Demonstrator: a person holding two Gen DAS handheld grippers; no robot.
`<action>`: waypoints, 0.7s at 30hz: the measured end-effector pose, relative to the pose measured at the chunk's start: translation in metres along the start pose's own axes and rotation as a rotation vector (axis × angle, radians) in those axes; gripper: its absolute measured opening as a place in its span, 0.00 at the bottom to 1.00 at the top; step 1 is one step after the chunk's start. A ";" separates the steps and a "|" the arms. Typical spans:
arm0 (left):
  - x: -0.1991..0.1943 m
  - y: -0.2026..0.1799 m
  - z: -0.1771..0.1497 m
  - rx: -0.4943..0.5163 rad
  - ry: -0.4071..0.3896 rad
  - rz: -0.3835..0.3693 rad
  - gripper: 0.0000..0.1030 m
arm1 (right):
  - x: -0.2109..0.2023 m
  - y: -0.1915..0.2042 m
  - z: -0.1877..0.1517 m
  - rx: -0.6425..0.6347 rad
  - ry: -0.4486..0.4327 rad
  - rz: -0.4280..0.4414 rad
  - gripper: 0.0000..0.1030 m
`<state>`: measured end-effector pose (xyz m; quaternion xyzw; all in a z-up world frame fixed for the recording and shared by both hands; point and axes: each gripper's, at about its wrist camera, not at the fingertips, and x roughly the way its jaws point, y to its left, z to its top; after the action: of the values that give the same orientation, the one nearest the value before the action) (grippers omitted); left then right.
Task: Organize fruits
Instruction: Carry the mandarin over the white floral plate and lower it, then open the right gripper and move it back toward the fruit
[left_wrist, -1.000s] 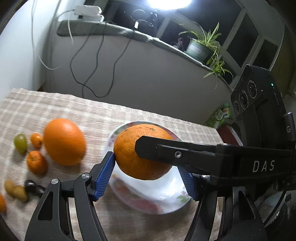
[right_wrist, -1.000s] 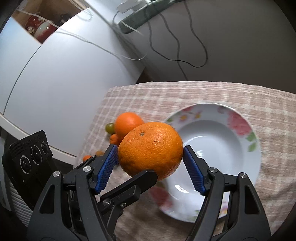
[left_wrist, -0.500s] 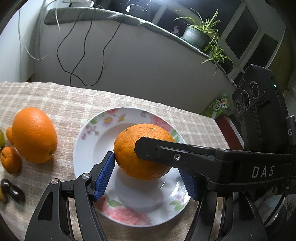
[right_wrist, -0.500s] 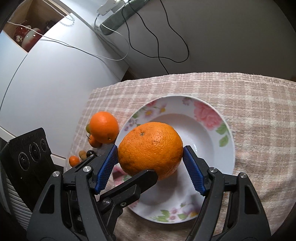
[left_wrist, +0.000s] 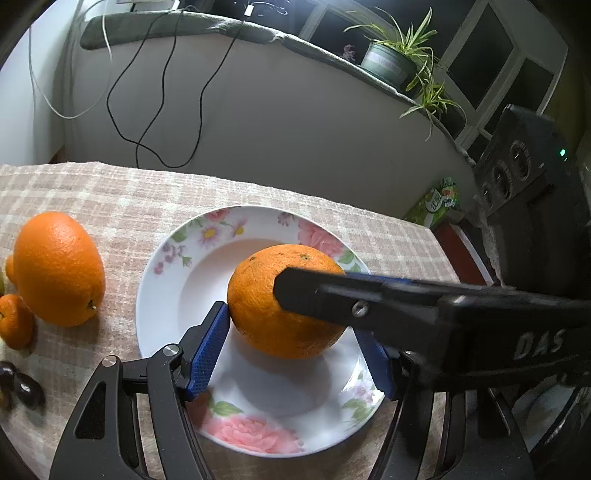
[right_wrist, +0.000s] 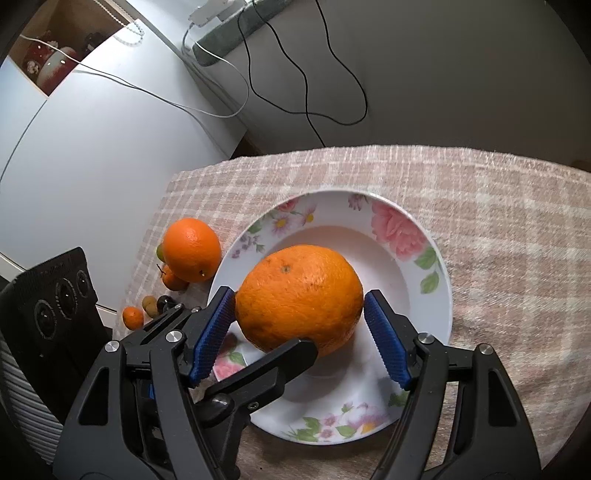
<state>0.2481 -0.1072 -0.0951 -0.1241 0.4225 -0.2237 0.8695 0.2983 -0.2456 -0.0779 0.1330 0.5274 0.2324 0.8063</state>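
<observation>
A large orange (left_wrist: 280, 302) (right_wrist: 299, 299) sits in a white flowered plate (left_wrist: 166, 280) (right_wrist: 436, 295) on the checked tablecloth. My left gripper (left_wrist: 291, 343) and my right gripper (right_wrist: 299, 332) both straddle it. The right fingers (right_wrist: 384, 332) stand slightly off its sides, open. The left pad (left_wrist: 207, 347) is at its left side; the other left finger is hidden behind the right gripper's arm. A second orange (left_wrist: 59, 269) (right_wrist: 192, 249) lies left of the plate.
Small mandarins (left_wrist: 14, 321) (right_wrist: 133, 317), dark and green small fruits (left_wrist: 22, 384) (right_wrist: 159, 302) lie at the table's left. A white cabinet (right_wrist: 92, 166) stands left of the table. A wall ledge with cables and a potted plant (left_wrist: 391, 62) runs behind.
Both grippers carried the orange to the right from over the tablecloth and down into the plate. The right fingers have opened slightly off the orange.
</observation>
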 end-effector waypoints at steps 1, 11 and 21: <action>0.000 -0.001 0.000 0.004 0.003 0.003 0.66 | -0.001 0.001 0.001 -0.005 -0.007 -0.002 0.74; -0.015 -0.004 -0.001 0.030 -0.027 0.032 0.66 | -0.022 -0.005 -0.001 0.006 -0.059 -0.043 0.80; -0.049 0.001 -0.016 0.060 -0.069 0.050 0.66 | -0.048 0.001 -0.008 0.016 -0.142 -0.048 0.82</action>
<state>0.2093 -0.0821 -0.0717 -0.0951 0.3885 -0.2099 0.8922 0.2744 -0.2701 -0.0429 0.1429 0.4736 0.1985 0.8461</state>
